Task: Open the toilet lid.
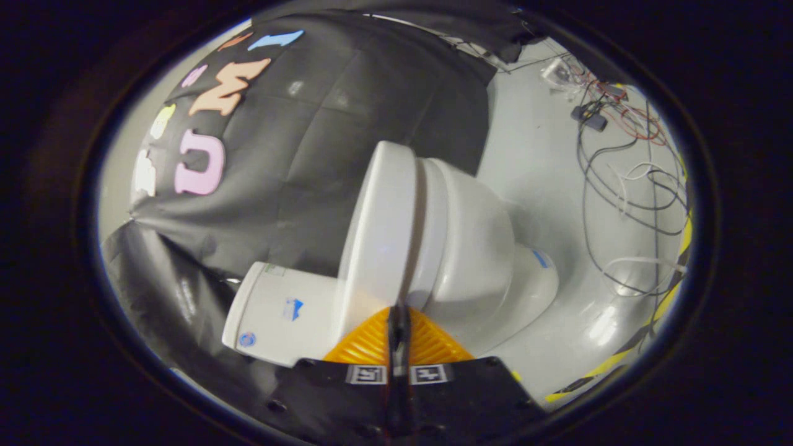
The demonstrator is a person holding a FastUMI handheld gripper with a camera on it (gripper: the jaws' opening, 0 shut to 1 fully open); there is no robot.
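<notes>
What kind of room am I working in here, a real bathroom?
Likely a staged booth, not a bathroom: the toilet stands on bare grey floor against black cloth, with loose cables. The gripper is shut.

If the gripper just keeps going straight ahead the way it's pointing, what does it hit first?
Most likely the closed toilet lid, around its edge above the bowl. The gripper, fingers together, points there, though depth is hard to judge.

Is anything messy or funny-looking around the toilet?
Yes: a tangle of loose cables sprawls over the grey floor beyond the toilet, with small electronic boxes among them. The toilet itself looks whole, its lid down. The gripper fingers are pressed together, holding nothing, tips near the lid's edge.
</notes>
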